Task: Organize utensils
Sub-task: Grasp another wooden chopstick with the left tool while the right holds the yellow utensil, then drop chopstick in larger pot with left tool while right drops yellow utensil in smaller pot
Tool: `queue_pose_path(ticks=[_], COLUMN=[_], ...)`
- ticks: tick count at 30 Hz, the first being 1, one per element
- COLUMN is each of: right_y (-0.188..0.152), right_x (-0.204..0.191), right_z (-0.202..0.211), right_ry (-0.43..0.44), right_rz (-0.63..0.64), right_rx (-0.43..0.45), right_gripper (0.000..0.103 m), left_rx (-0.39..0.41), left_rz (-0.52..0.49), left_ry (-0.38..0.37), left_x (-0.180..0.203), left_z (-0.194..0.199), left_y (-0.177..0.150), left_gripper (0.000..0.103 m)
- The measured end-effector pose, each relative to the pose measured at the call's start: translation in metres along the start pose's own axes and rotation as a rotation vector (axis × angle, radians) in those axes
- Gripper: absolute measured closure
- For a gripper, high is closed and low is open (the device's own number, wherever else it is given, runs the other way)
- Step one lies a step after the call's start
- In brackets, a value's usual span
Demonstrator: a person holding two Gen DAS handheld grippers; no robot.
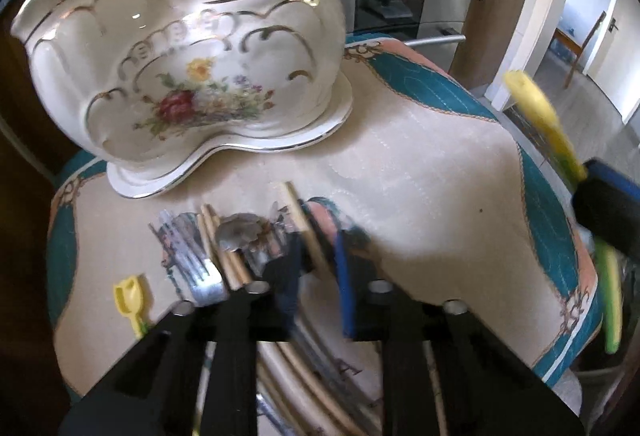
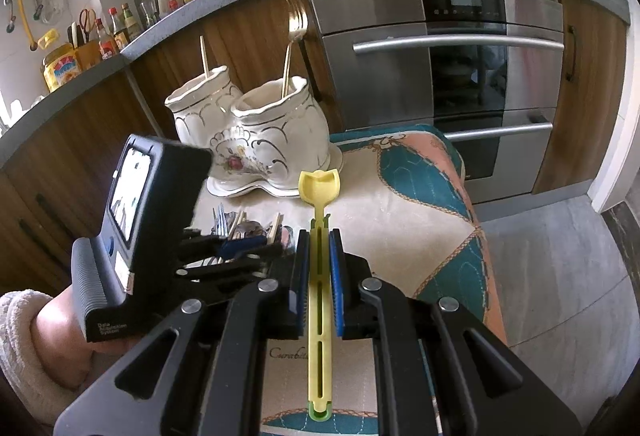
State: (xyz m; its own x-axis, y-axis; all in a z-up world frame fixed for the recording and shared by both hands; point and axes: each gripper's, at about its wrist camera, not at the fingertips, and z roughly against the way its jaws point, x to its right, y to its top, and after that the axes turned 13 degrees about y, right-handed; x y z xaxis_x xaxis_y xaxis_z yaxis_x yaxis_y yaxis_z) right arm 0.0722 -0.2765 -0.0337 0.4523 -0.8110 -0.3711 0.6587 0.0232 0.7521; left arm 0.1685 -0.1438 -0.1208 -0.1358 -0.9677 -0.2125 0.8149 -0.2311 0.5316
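Observation:
A white floral ceramic holder (image 1: 192,68) (image 2: 260,140) stands at the back of the table, with a fork (image 2: 294,36) in its right cup and a chopstick (image 2: 205,56) in its left. In front of it lies a pile of forks (image 1: 200,268), a spoon (image 1: 240,236) and chopsticks (image 1: 216,236). My left gripper (image 1: 320,240) (image 2: 248,242) points down into this pile, its jaws closed on a wooden chopstick (image 1: 298,220). My right gripper (image 2: 319,236) is shut on a yellow plastic scoop (image 2: 320,188) (image 1: 536,116), held above the cloth to the right of the pile.
A small yellow scoop (image 1: 128,300) lies on the patterned tablecloth (image 1: 420,176) left of the pile. A green-yellow utensil (image 1: 610,300) shows at the right edge. Behind the table is a steel oven (image 2: 460,76). A hand in a white sleeve (image 2: 24,336) holds the left gripper.

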Motion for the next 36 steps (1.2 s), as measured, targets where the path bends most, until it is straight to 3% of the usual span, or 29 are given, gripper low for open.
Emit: queue_pose_path(ticks=[10,17,25,31,36], right_y=[0.001,0.002,0.012,0.02,0.04], right_x=[-0.002,-0.004,-0.02,-0.035,-0.044], right_z=[0.004,0.004,0.002,-0.005,-0.012], right_ry=[0.001,-0.007,-0.002,0.006,0.031], right_rz=[0.001,0.011,0.052,0.088,0.116], right_rx=[0.029,0.042,0.073,0.094,0.131], right_gripper=[0.093,0.093,0.093,0.093,0.093], left_rx=[0.037,0.151,0.333,0.408,0.485], left_rz=[0.087,0.108,0.137,0.154,0.195], left_ry=[-0.149,-0.214,-0.193,-0.189,-0.199], left_x=[-0.029,-0.049,-0.097,-0.119,-0.139], left_z=[0.007,0.04,0.096,0.119,0.137], left_y=[-0.019,-0.027,-0.038,-0.046,-0.029], left_gripper=[0.094,0.094,0.097,0.097,0.097])
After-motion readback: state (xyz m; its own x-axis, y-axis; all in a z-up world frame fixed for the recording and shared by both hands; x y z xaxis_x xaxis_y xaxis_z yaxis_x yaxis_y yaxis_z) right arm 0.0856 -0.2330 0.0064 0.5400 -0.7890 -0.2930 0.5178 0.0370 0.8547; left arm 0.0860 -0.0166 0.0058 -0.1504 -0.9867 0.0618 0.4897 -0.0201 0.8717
